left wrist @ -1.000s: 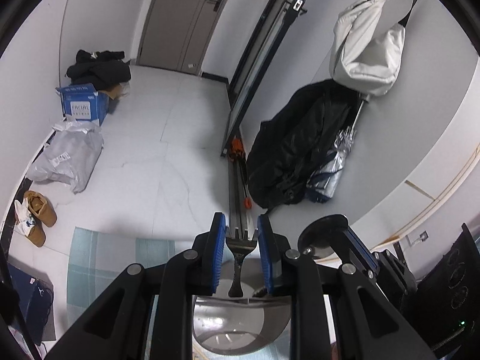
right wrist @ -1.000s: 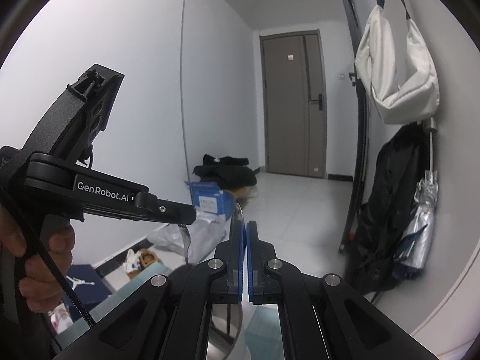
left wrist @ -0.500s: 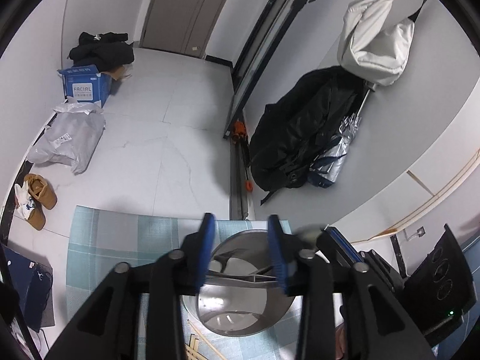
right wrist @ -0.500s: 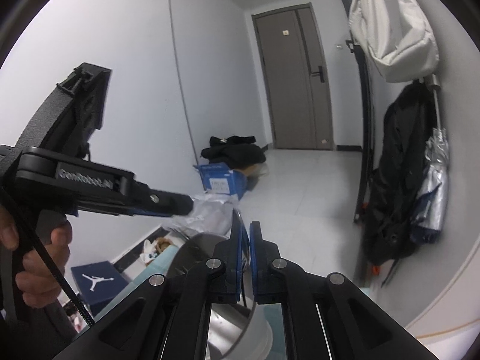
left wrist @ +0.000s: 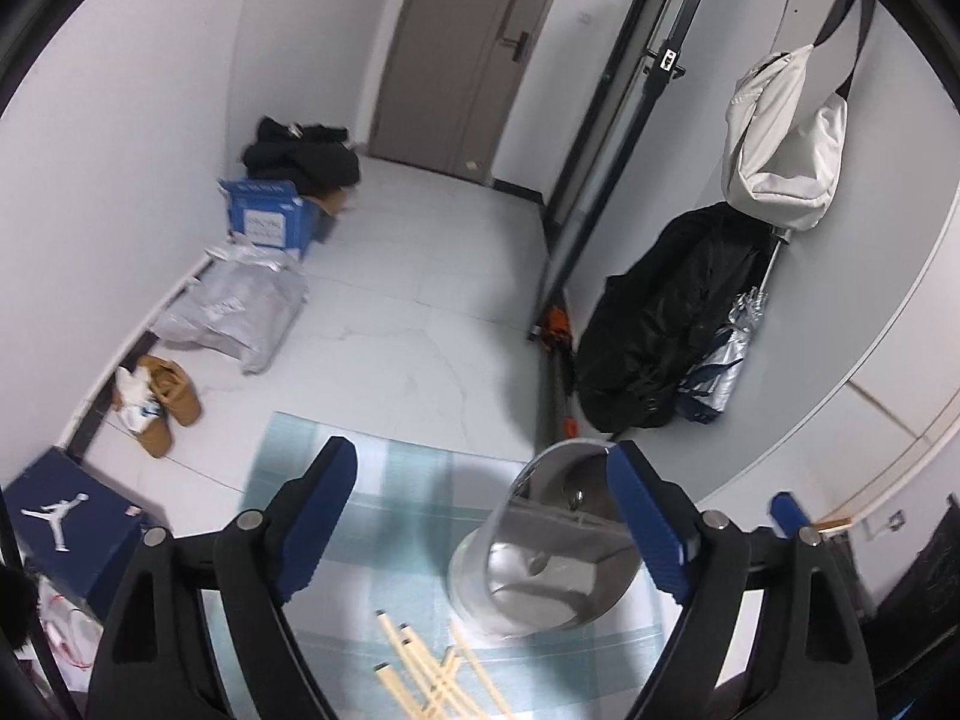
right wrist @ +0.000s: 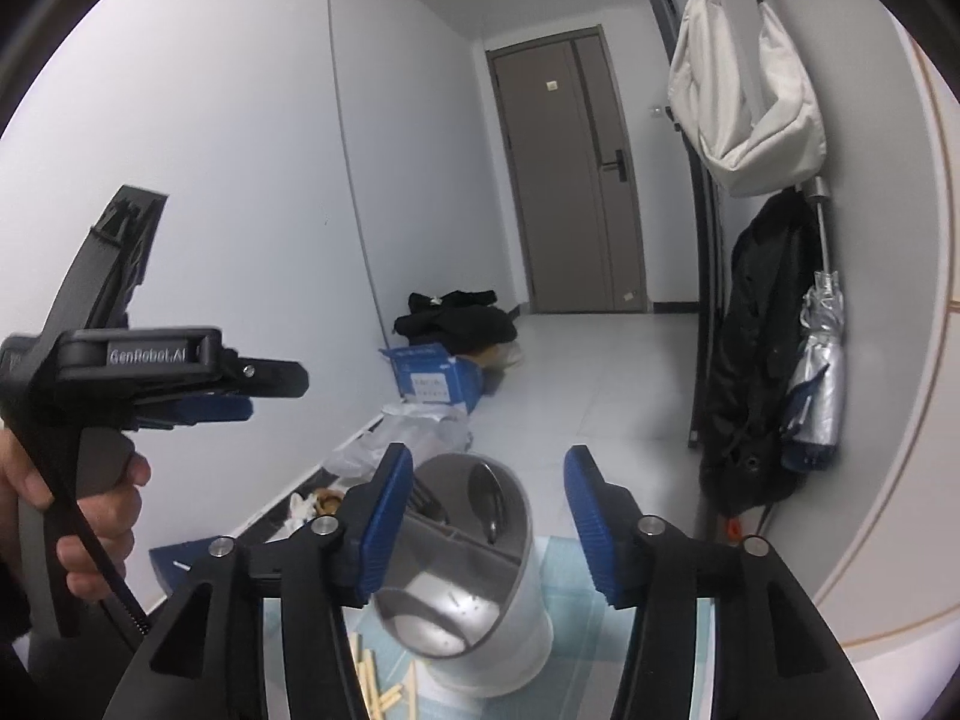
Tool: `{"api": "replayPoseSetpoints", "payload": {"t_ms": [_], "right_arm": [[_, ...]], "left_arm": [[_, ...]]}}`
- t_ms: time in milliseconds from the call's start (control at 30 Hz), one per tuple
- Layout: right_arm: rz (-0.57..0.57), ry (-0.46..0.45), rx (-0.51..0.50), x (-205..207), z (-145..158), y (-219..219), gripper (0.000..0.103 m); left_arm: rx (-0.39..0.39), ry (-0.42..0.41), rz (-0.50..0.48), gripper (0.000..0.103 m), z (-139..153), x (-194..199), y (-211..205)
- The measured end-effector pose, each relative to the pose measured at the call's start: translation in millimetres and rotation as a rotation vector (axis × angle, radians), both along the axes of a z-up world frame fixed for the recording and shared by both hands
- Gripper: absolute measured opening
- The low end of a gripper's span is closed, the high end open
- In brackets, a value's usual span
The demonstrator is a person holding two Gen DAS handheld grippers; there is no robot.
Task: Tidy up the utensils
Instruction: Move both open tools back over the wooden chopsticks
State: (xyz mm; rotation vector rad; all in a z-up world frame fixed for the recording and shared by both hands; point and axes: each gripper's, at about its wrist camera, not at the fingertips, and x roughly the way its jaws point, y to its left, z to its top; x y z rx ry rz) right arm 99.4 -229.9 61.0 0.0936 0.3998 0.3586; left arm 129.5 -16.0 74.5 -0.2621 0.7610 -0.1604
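A metal utensil holder (left wrist: 540, 564) with a divider stands on the checked cloth (left wrist: 384, 480). A fork (right wrist: 429, 504) and a spoon (right wrist: 487, 498) stand inside the holder (right wrist: 498, 606). Pale wooden chopsticks (left wrist: 432, 672) lie loose on the cloth in front of it. My left gripper (left wrist: 480, 449) hovers above the cloth left of the holder, jaws opening wide, nothing between them. My right gripper (right wrist: 489, 457) hangs over the holder, jaws opening, its pads clear of the rim and the utensils. A hand (right wrist: 90, 510) holds the left gripper (right wrist: 198, 387) at the left of the right wrist view.
Beyond the table is a tiled floor with a blue carton (left wrist: 270, 222), a grey bag (left wrist: 240, 312), shoes (left wrist: 162, 402) and a shoe box (left wrist: 72, 528). A black coat (left wrist: 666, 324), an umbrella (left wrist: 720, 360) and a white bag (left wrist: 780, 138) hang on the right wall.
Both grippers went from shut to open and drew back from the holder. The fork my left gripper held now stands in the holder, with the spoon beside it.
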Motion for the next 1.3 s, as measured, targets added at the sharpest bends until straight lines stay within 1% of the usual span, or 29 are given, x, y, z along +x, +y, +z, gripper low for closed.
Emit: {"api": "replayPoseSetpoints", "payload": {"t_ms": [33, 67, 167, 200, 233, 300, 400, 500, 667, 833, 967, 1200, 1300], "right_arm": [[-0.001, -0.002, 0.003, -5.3, 1.5, 0.7, 0.059], [-0.004, -0.003, 0.007, -10.2, 2.5, 1.2, 0.061], [0.001, -0.008, 0.012, -28.9, 5.8, 6.7, 0.067], [0.001, -0.008, 0.012, -33.6, 6.5, 9.1, 0.070], [0.001, -0.007, 0.010, -38.3, 6.7, 11.3, 0.072], [0.007, 0.000, 0.005, -47.6, 6.7, 16.4, 0.072], [0.011, 0.010, -0.002, -59.6, 4.8, 22.9, 0.073], [0.008, 0.011, -0.002, -71.8, 1.0, 26.9, 0.078], [-0.001, 0.041, 0.004, -82.3, -11.2, 30.2, 0.079], [0.000, 0.089, -0.007, -89.0, -32.1, 35.8, 0.081], [0.008, 0.141, -0.028, -91.0, -50.9, 39.4, 0.081], [0.010, 0.255, -0.054, -86.9, -78.0, 41.8, 0.081], [0.011, 0.303, -0.056, -85.1, -90.0, 42.9, 0.081]], "left_arm": [[0.014, -0.008, 0.010, 0.086, 0.2, -4.0, -0.5], [0.026, -0.021, 0.020, 0.087, 0.3, -10.4, -0.4], [0.049, -0.052, 0.045, 0.095, 0.1, -27.2, 2.0], [0.054, -0.062, 0.055, 0.096, 0.1, -32.6, 3.3], [0.061, -0.074, 0.064, 0.096, -0.3, -38.5, 3.6], [0.069, -0.089, 0.077, 0.100, -1.7, -46.9, 4.1], [0.091, -0.116, 0.093, 0.101, -4.7, -61.0, 5.1], [0.118, -0.136, 0.099, 0.102, -8.7, -71.2, 4.8], [0.136, -0.145, 0.111, 0.102, -22.1, -85.6, 8.8], [0.134, -0.108, 0.112, 0.102, -45.3, -95.0, 16.0], [0.134, -0.064, 0.103, 0.102, -68.1, -96.9, 17.4], [0.139, -0.020, 0.092, 0.102, -93.6, -103.2, 21.7], [0.123, 0.030, 0.093, 0.102, -108.0, -103.0, 26.5]]}}
